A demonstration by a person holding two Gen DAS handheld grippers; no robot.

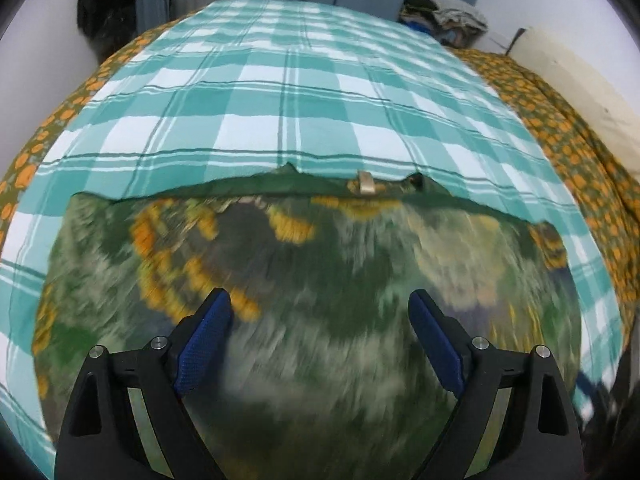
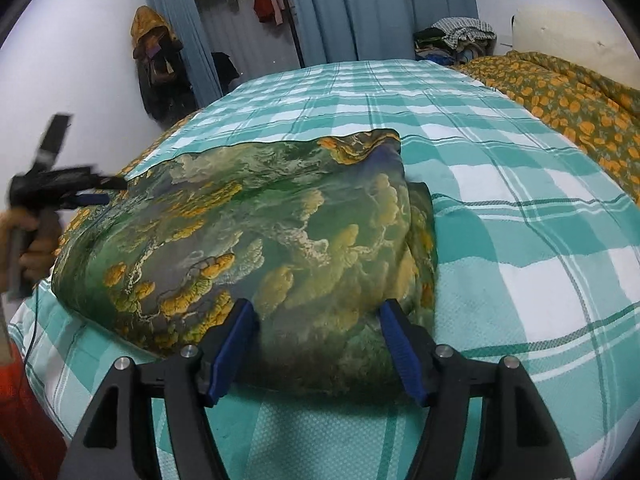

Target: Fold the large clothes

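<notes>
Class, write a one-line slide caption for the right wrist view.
Right gripper open at the near edge of a green-and-yellow printed garment on a teal checked bedsheet.

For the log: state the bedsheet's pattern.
Teal-and-white check on the bedsheet; clearest in the right wrist view.

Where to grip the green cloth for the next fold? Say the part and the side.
Probably the far right corner of the green cloth, where the edge curls up off the checked sheet. Come from the right with the right gripper: its jaws stand open, and the lifted hem gives a finger room underneath.
</notes>
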